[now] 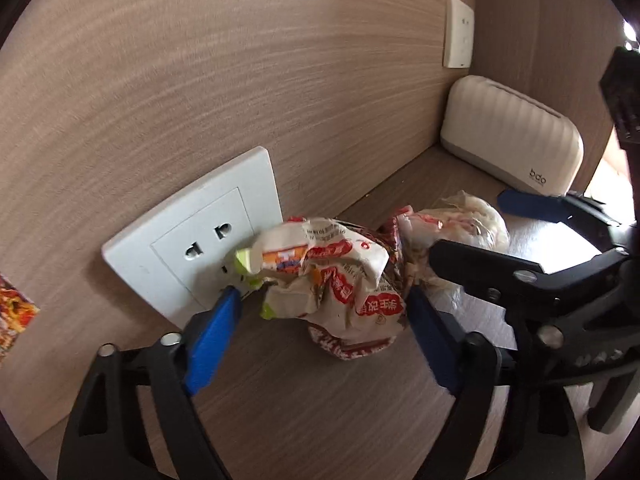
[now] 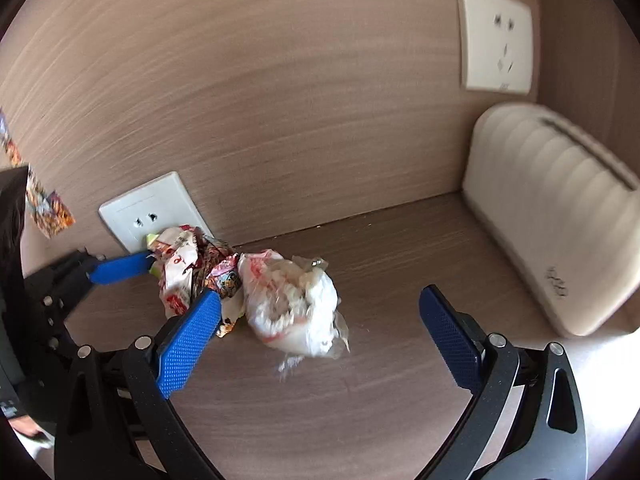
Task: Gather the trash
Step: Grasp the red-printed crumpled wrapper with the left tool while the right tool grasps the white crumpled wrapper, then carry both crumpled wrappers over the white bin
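A crumpled red-and-white wrapper (image 1: pixel 340 276) lies on the wooden desk (image 1: pixel 320 400) against a wall socket. My left gripper (image 1: pixel 324 304) is open, its blue fingers on either side of the wrapper. A clear crumpled plastic bag (image 2: pixel 292 304) lies just right of the wrapper (image 2: pixel 180 264); it also shows in the left wrist view (image 1: pixel 464 220). My right gripper (image 2: pixel 320 300) is open and astride the plastic bag, without squeezing it. The right gripper's fingers show in the left wrist view (image 1: pixel 528 204).
A white wall socket (image 1: pixel 192 236) sits low on the wood wall behind the trash. A cream ribbed tissue box (image 2: pixel 556 220) stands at the right corner, below a second socket (image 2: pixel 496 40). A colourful wrapper piece (image 2: pixel 44 204) shows at the far left.
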Motion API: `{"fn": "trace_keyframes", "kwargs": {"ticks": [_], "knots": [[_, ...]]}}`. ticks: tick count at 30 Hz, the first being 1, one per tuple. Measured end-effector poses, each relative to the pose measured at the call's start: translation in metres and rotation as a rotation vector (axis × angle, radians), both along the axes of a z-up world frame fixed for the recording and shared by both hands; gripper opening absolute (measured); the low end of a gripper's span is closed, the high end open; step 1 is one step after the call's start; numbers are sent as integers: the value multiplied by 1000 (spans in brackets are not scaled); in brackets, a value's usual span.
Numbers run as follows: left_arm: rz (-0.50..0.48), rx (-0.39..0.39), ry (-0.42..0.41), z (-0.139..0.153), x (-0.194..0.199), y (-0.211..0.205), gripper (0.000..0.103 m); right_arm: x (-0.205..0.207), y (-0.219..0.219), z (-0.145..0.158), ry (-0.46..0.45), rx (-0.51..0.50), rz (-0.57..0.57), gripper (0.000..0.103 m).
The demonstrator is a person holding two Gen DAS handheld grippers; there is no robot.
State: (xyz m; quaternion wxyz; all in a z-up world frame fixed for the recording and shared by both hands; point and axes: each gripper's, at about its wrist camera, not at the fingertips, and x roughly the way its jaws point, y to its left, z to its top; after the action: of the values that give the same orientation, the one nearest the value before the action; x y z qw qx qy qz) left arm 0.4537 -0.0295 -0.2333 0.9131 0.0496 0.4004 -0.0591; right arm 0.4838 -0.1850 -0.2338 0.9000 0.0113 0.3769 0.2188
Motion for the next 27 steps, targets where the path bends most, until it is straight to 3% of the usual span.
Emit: {"fn": "trace_keyframes", "kwargs": {"ticks": [1, 3, 6, 12, 18, 27], "knots": [[3, -10, 5, -1, 3, 1, 74, 6, 2, -2, 21, -4, 5, 89], [1, -31, 28, -3, 9, 3, 61, 14, 5, -6, 58, -7, 11, 72], [-9, -8, 22, -3, 7, -4, 57, 18, 7, -9, 85, -10, 4, 48], [-30, -27, -27, 22, -31, -7, 57, -17, -10, 15, 17, 0, -48, 47], [-85, -57, -73, 54, -83, -26, 57, -87, -34, 54, -110, -10, -96, 47], [-293, -74, -92, 75, -145, -104, 57, -186, -107, 77, -185, -25, -268, 48]]}}
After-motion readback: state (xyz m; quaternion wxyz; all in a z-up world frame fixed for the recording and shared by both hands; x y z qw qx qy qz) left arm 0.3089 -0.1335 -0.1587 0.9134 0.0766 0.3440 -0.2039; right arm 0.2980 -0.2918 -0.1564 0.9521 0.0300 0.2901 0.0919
